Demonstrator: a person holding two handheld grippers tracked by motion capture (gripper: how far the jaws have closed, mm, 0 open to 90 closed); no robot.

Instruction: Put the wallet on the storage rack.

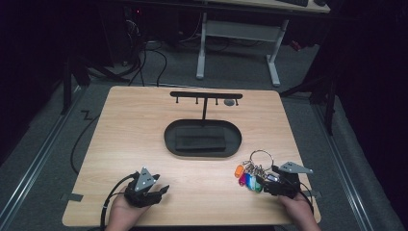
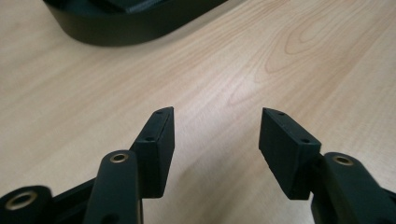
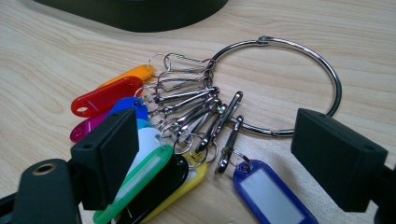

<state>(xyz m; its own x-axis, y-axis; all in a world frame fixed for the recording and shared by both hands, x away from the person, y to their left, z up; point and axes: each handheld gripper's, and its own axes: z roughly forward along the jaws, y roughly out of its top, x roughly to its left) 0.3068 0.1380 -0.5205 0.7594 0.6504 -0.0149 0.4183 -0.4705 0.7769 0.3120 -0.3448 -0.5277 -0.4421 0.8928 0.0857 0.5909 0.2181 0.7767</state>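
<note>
Black jaws of the right hand-held gripper [image 3: 219, 163] stand apart around a bunch of coloured plastic key tags [image 3: 140, 140] on a large steel ring [image 3: 299, 79].
Closing there could pinch only loose tags or clips, so the ring may swing or slip; the bunch lies flat on the pale wooden counter [image 1: 192, 187], between the pads and untouched. Left hand-held gripper [image 2: 217, 140] hangs open, empty, near the black oval tray [image 1: 202, 138].
</note>
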